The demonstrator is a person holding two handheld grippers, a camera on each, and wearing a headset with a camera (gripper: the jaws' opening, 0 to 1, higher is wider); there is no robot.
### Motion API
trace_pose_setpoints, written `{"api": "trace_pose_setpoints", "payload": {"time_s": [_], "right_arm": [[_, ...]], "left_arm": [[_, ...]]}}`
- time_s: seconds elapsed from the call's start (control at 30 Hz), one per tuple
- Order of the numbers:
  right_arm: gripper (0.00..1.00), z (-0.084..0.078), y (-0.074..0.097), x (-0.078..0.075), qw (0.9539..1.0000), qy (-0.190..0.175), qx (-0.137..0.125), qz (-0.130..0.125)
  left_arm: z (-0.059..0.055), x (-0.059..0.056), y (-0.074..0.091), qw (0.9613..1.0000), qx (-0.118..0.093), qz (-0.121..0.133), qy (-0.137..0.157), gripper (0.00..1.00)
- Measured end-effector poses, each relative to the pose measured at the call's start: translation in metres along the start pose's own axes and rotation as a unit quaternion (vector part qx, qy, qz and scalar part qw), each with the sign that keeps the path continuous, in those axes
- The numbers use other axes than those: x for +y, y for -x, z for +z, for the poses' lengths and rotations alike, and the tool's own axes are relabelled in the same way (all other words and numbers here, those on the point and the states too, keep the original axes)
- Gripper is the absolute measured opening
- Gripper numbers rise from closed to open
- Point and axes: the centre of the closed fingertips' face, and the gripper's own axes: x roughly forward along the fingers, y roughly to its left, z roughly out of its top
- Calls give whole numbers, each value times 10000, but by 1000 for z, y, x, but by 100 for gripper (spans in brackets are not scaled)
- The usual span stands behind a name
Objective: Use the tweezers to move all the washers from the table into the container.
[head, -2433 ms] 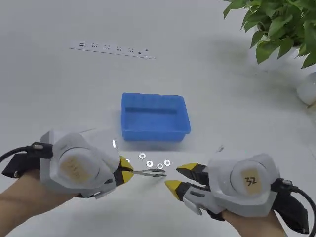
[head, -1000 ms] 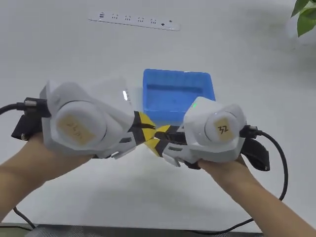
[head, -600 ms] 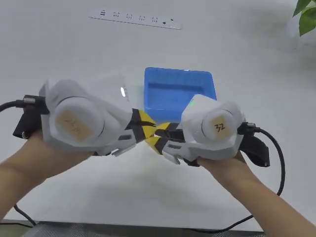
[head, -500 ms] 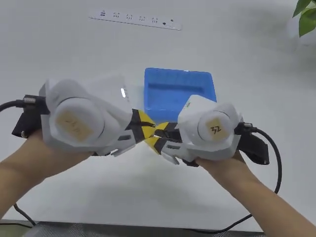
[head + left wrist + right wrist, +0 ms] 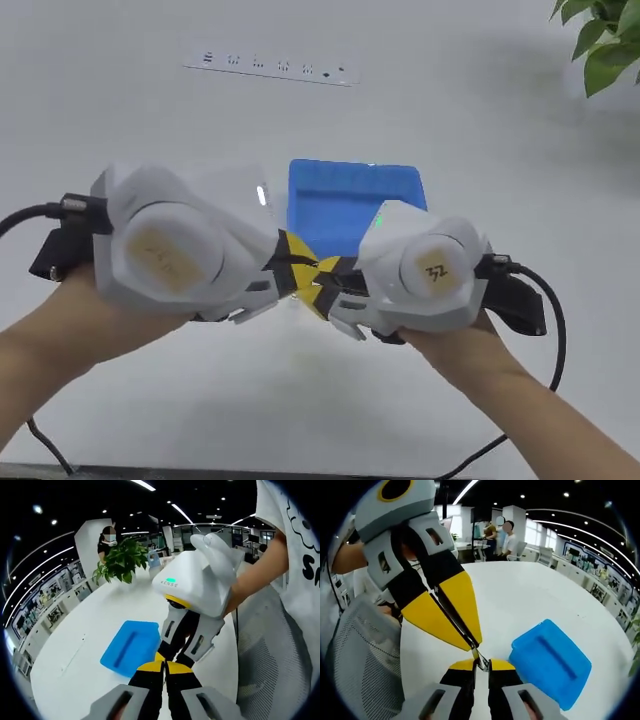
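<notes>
My left tongs (image 5: 165,665) are clamped on the thin metal tweezers (image 5: 476,653), raised tip to tip with my right tongs (image 5: 482,666), which are narrow around the tweezers' point; I cannot tell whether they pinch it. Behind them the blue rectangular plastic container (image 5: 350,195) sits on the white worktop (image 5: 490,130), its inside partly hidden.

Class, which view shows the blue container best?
The right gripper view: the blue container sits whole. Head view: the left gripper and right gripper cover its near edge. Left gripper view: the right gripper overlaps a corner.

Open-plan office, rows of desks (image 5: 600,575), ceiling light strips (image 5: 144,484), mesh chair (image 5: 360,650), potted plant (image 5: 121,560)
</notes>
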Motion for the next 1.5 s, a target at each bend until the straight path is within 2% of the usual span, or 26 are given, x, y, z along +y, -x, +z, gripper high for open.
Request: {"api": "trace_pose_setpoints", "payload": {"time_s": [0.17, 0.5, 0.67, 0.93, 1.23, 1.5], "right_arm": [[5, 13, 10, -4, 9998, 166, -79, -126], [5, 34, 26, -10, 9983, 415, -241, -328], [5, 43, 34, -15, 9972, 533, -303, -424], [5, 52, 38, -29, 9958, 643, -350, -548], [5, 45, 24, -54, 9961, 618, -251, -582], [5, 30, 3, -70, 9977, 459, -115, -491]], "left_arm": [[14, 3, 8, 9997, -60, 90, -203, 0], [33, 7, 22, 9983, -136, 245, -520, 0], [44, 12, 27, 9971, -240, 345, -634, 0], [52, 22, 26, 9960, -295, 424, -731, 0], [48, 42, 6, 9961, -301, 418, -716, 0], [30, 58, -19, 9979, -159, 272, -567, 0]]}}
